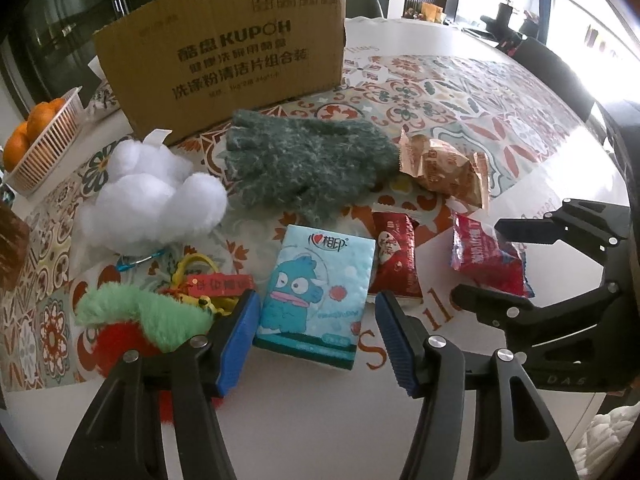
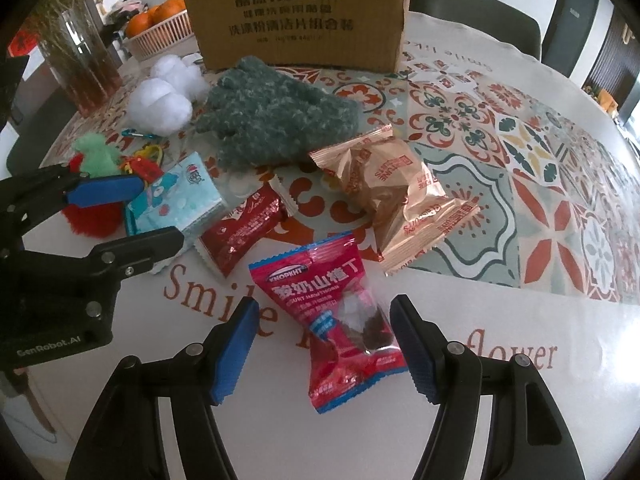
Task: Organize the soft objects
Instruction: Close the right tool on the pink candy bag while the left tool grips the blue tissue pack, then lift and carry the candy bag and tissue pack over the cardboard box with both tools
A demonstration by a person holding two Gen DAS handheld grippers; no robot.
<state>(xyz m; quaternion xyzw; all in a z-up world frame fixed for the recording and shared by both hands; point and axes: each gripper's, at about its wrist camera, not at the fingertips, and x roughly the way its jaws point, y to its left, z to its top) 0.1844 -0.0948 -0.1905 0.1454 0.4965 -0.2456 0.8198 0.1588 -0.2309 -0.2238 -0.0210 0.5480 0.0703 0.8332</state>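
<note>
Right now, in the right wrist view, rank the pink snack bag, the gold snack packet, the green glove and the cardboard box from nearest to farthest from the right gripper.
1. Pink snack bag: between the open fingers of the right gripper.
2. Gold snack packet: just beyond, slightly right.
3. Green glove: farther back, left of centre.
4. Cardboard box: farthest, at the table's back.

Glove (image 1: 308,164) before box (image 1: 224,52), tissue pack (image 1: 316,296) nearer, cotton balls (image 1: 156,196) left.
</note>
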